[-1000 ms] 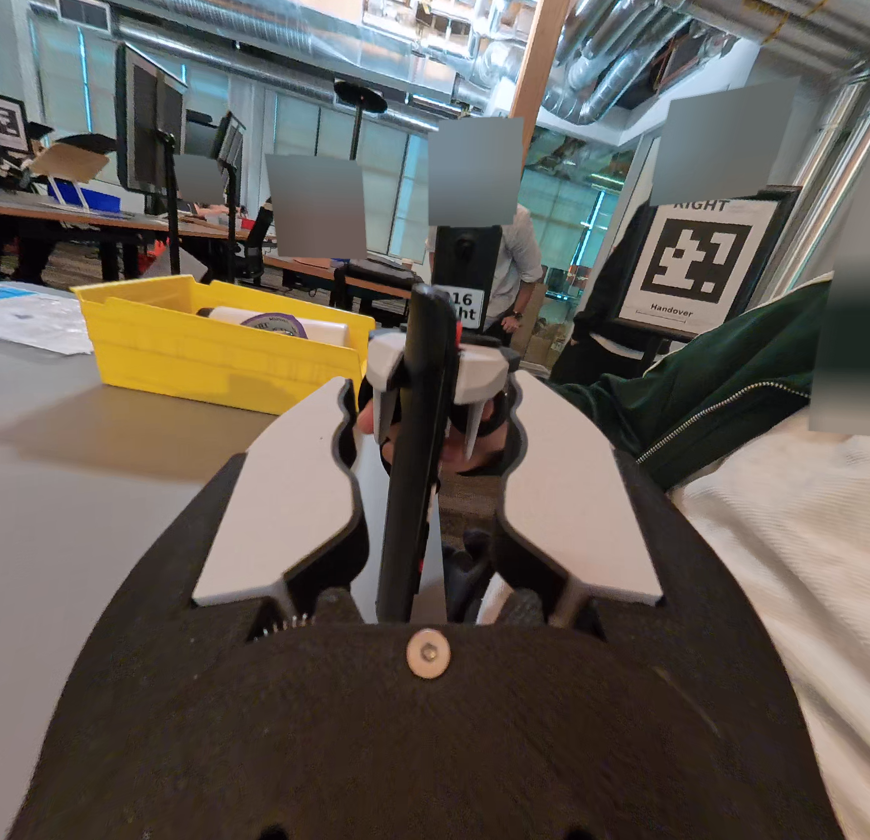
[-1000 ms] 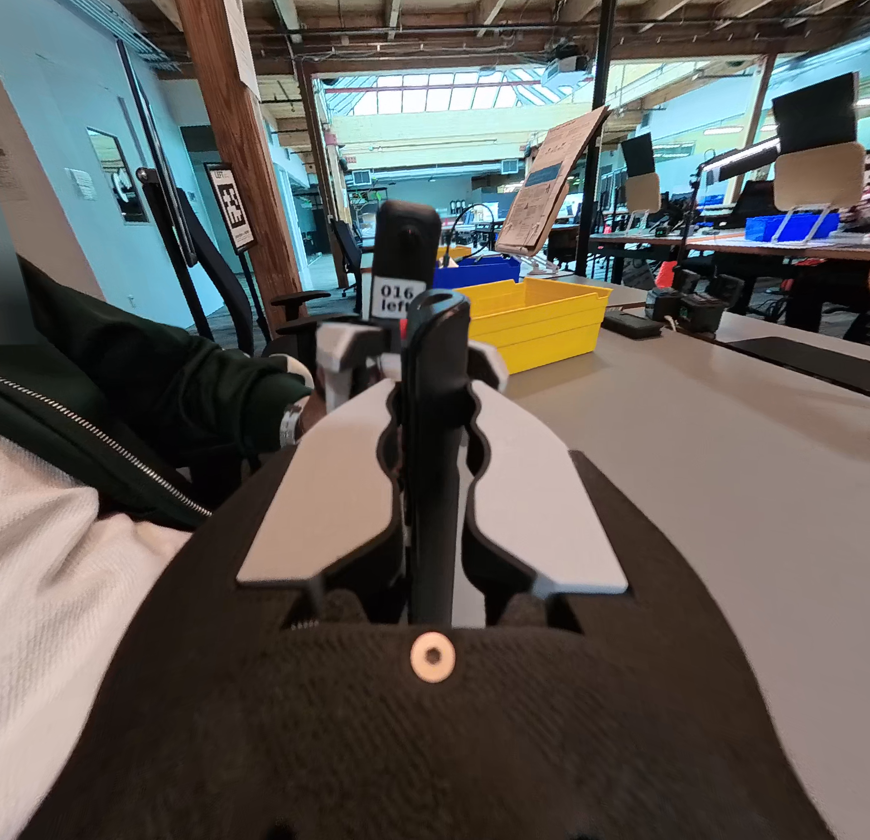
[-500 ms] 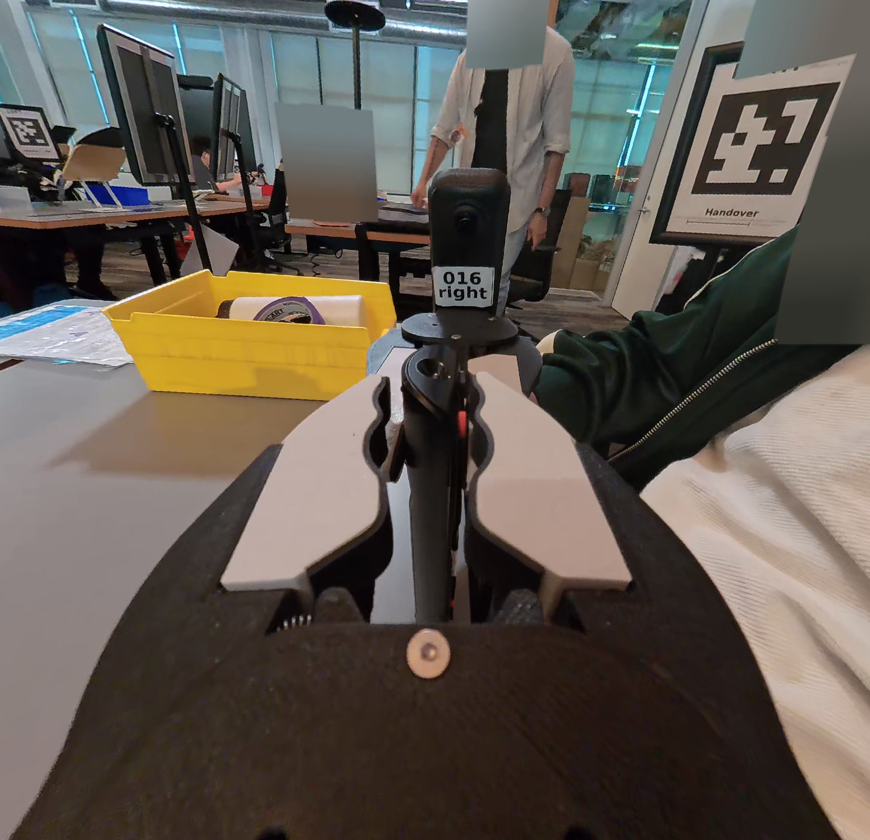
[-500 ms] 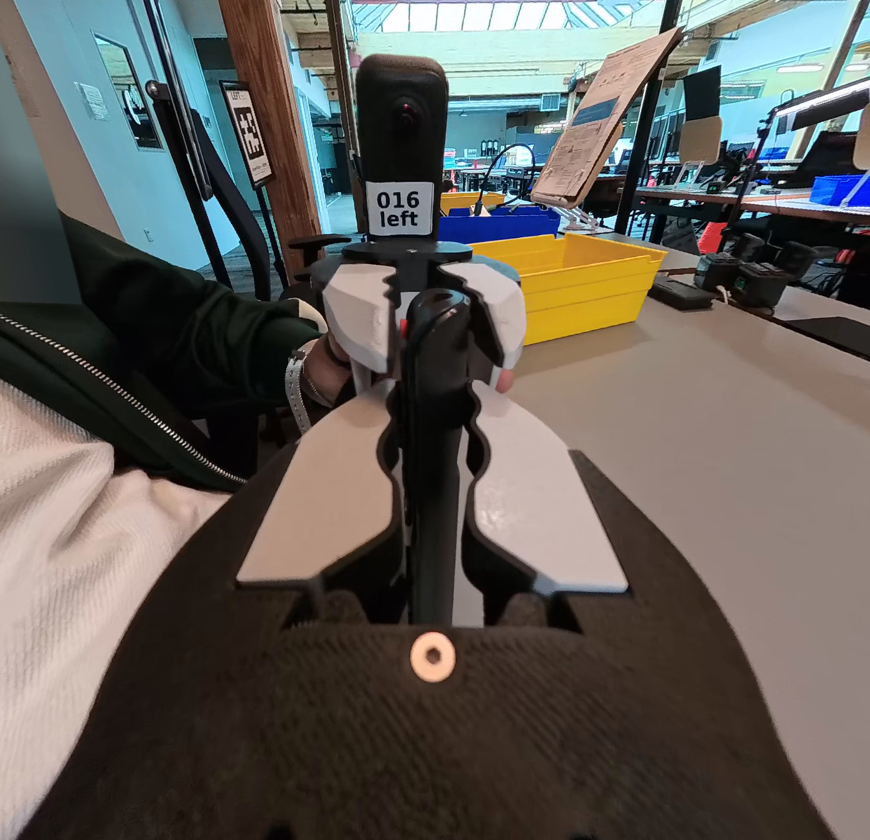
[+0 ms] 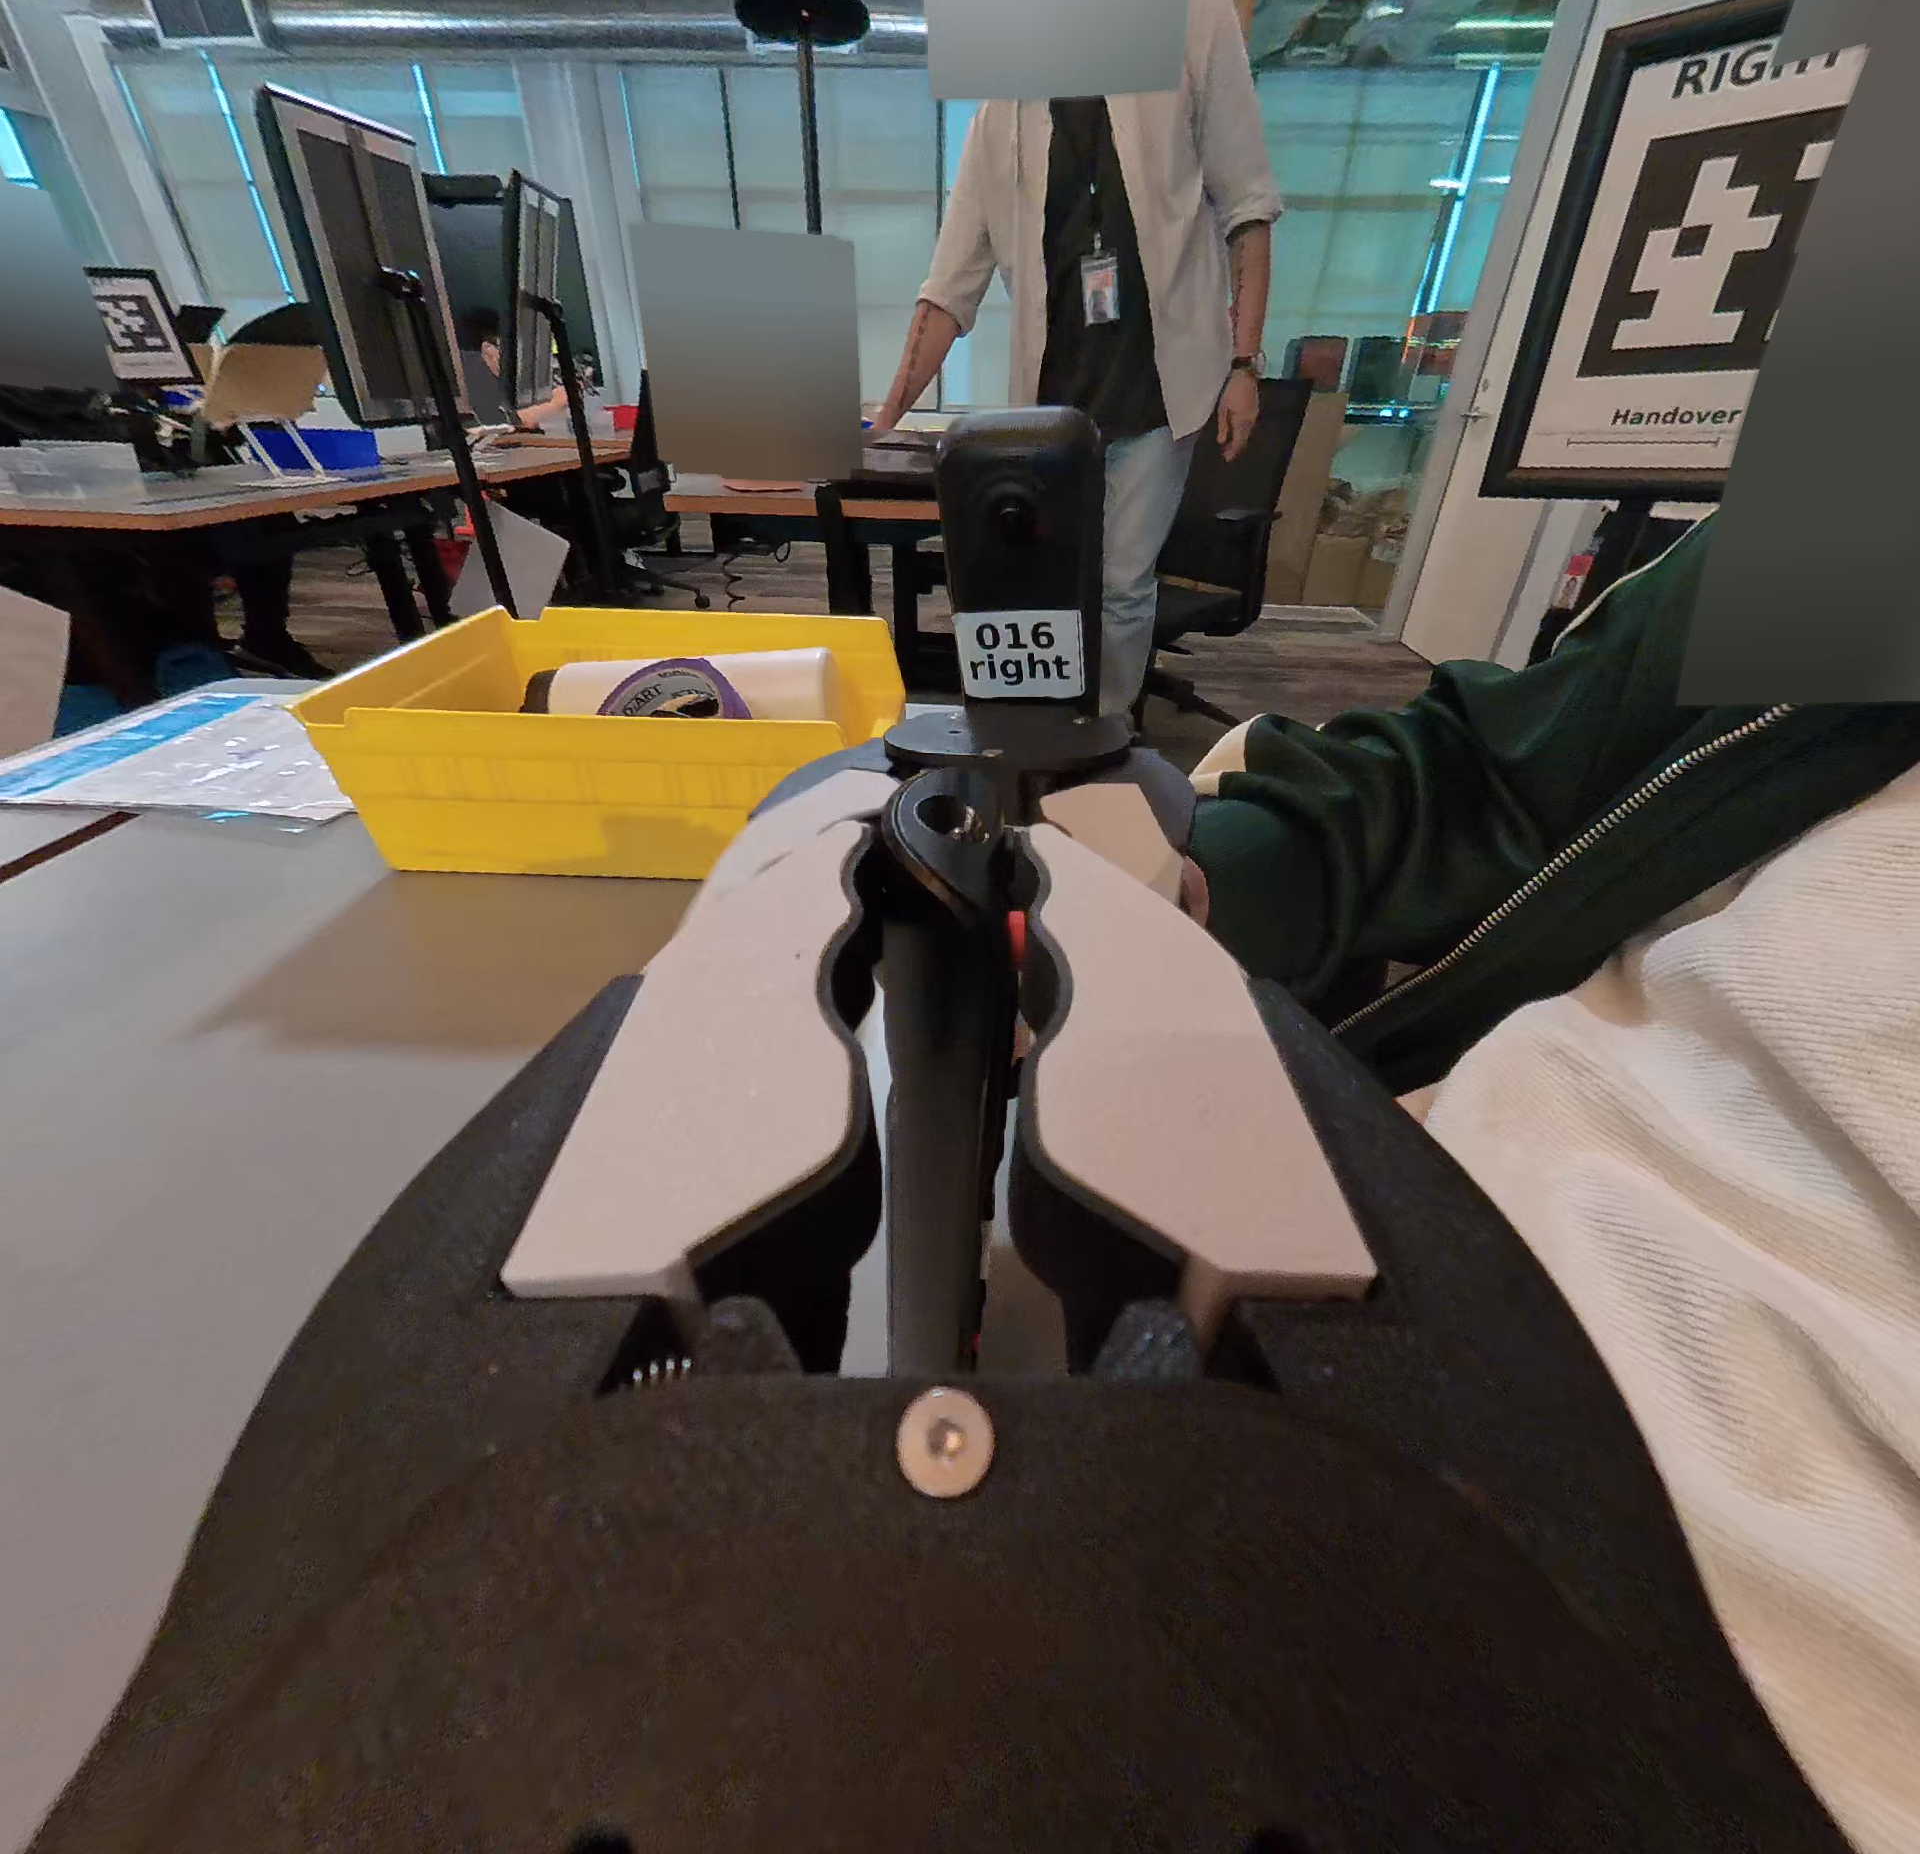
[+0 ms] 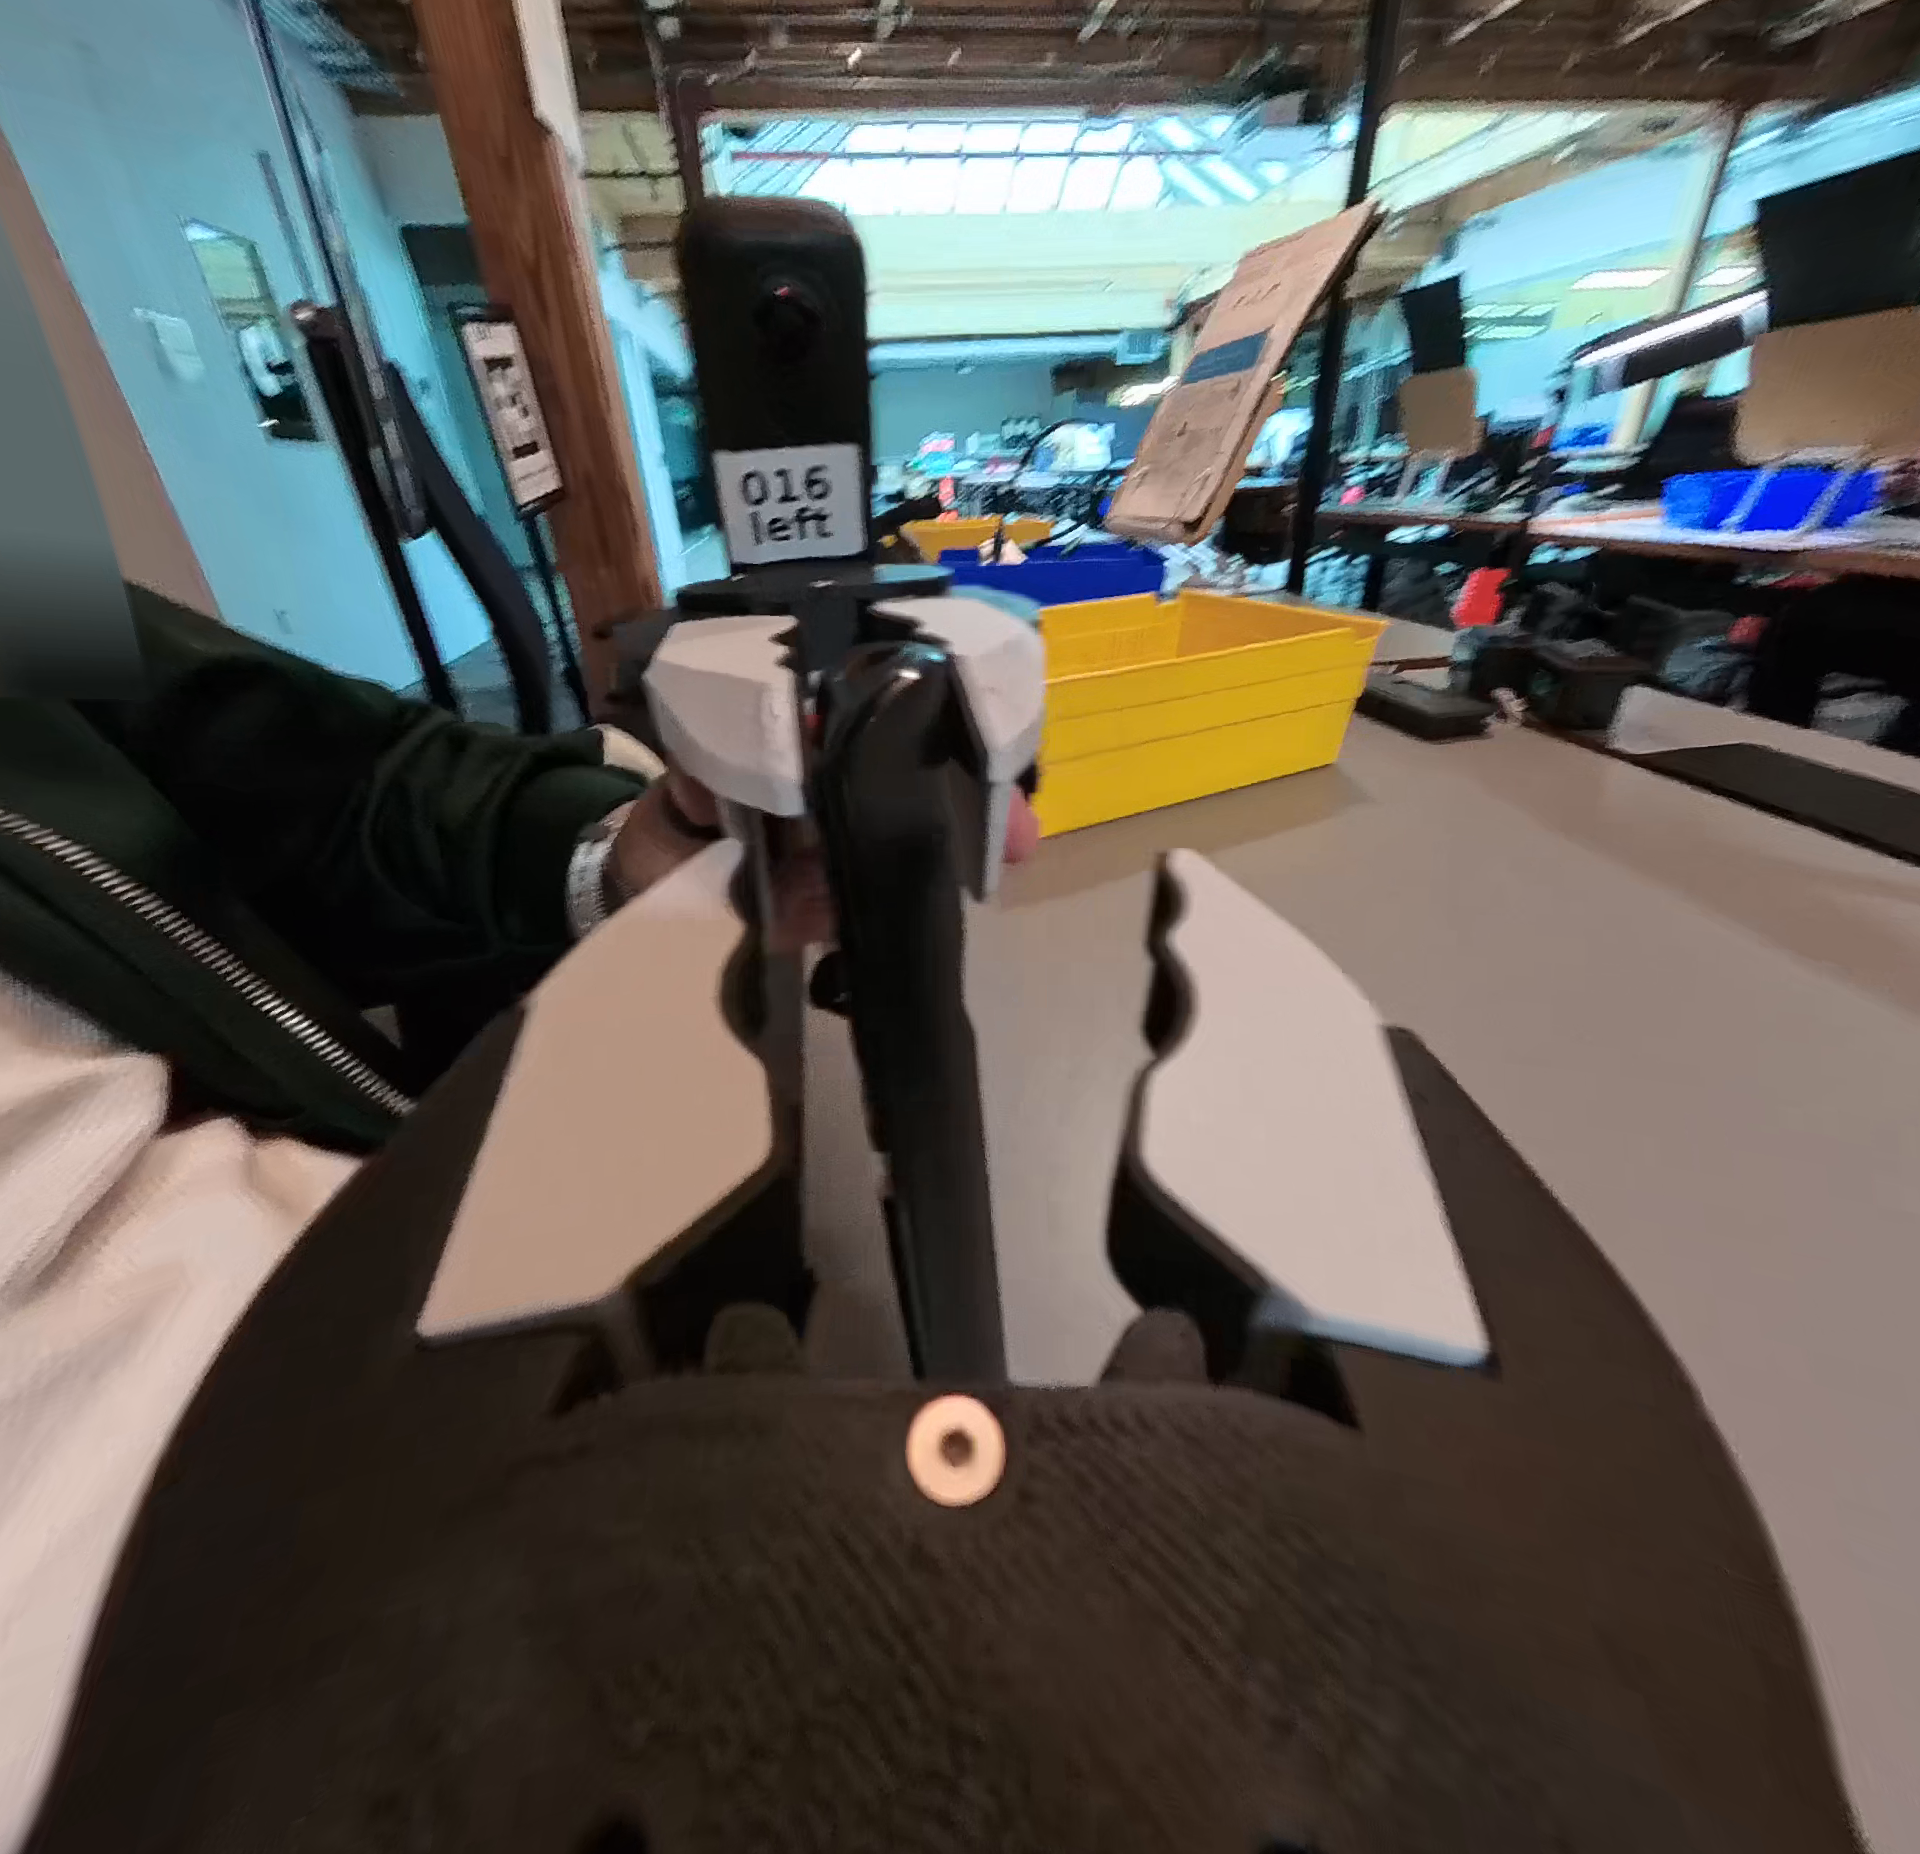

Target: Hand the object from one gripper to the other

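Step in hand: release phase of the handover, judged from jaw positions.

Object (image 5: 940,1098): slim black flat-sided item, edge-on to both cams, held above the grey table (image 5: 208,1077) between the two grippers, which face each other tip to tip.

Left gripper (image 5: 940,869): jaws narrow, both white fingers (image 5: 748,1056) pressed on the object's sides. No gap visible. Grip reads as firm.

Right gripper (image 6: 951,890): jaws spread approx. halfway. Right-hand finger (image 6: 1278,1108) stands clear of the object (image 6: 909,973); left-hand finger sits just beside it, contact cannot be confirmed (frame blurred). It holds nothing.

Load thus appears carried by the left gripper alone.

Next move, est.: right gripper backs straight out along its own axis, w/o dragging the near finger on the object; left keeps clamp pressure and a level wrist.

Risk: side contact on withdrawal could twist the thin item in the left jaws.

Ref.: yellow bin (image 5: 582,765) on table behind, not involved.
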Motion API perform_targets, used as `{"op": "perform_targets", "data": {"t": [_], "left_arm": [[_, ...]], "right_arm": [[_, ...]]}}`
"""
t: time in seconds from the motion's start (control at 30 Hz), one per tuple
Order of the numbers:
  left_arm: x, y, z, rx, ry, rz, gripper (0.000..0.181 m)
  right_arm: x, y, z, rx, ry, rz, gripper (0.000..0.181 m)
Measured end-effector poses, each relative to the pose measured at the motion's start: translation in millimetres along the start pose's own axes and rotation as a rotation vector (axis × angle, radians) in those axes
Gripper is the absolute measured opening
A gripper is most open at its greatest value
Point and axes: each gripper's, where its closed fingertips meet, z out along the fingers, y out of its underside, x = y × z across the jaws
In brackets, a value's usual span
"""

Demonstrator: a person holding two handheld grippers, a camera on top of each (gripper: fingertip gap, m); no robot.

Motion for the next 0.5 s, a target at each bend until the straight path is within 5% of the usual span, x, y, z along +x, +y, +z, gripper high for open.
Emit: {"op": "perform_targets", "data": {"t": [0.17,0.5], "left_arm": [[-8,-6,-7,0.012,-0.020,-0.007,0.025],[-20,-12,-18,0.040,-0.047,-0.057,0.024]], "right_arm": [[38,-10,-18,0.078,0.183,-0.054,0.111],[42,12,-13,-0.007,0.150,-0.018,0.122]]}}
